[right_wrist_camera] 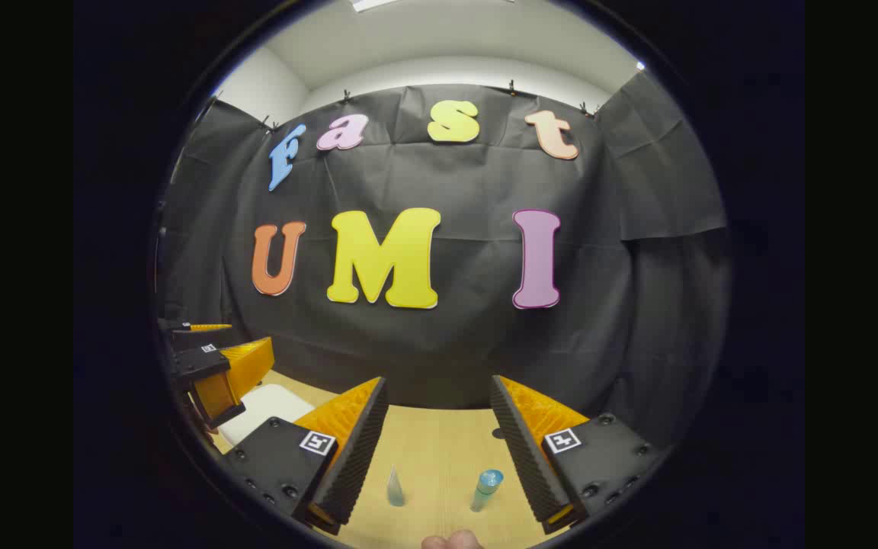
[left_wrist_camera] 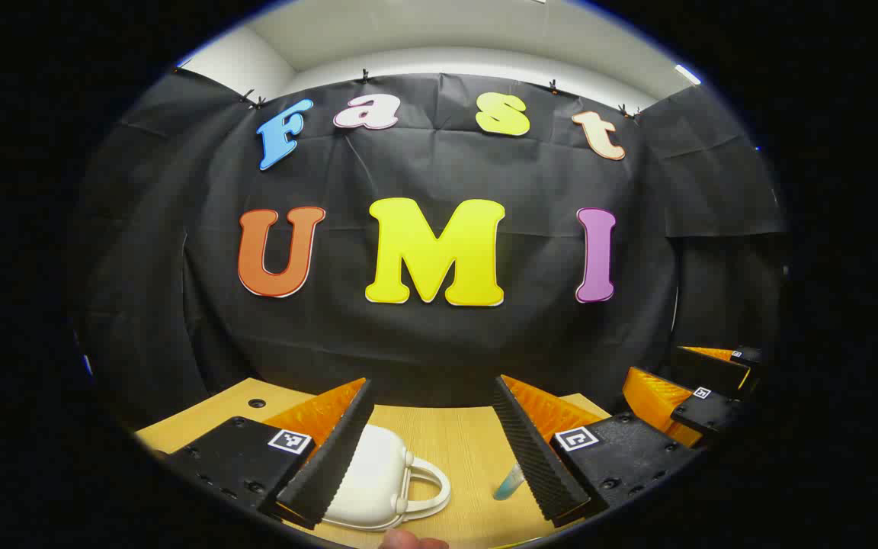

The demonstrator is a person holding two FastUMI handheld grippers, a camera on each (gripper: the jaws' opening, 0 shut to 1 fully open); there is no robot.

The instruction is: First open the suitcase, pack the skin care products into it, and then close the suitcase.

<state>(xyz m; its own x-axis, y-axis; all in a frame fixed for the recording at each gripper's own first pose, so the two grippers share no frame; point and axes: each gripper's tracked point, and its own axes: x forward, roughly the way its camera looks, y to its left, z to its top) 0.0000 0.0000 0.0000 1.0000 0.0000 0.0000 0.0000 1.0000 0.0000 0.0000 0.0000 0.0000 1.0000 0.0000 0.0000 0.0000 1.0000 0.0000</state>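
The white suitcase (left_wrist_camera: pixel 374 480) lies closed (nothing packed yet). Right of it wait two skincare tubes (right_wrist_camera: pixel 486 488), with my left gripper (left_wrist_camera: pixel 431 450) and right gripper (right_wrist_camera: pixel 439 450) both spread, empty.

One small white hard-shell suitcase (left_wrist_camera: pixel 366 476) with a looped handle lay on one light wooden table (right_wrist_camera: pixel 439 450). Two skin care products stood there: one clear cone-shaped bottle (right_wrist_camera: pixel 395 488) and one pale blue cylindrical tube (right_wrist_camera: pixel 485 489). Two two-finger grippers were present.

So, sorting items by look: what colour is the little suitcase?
White, handle included; the suitcase shows best in the left gripper view.
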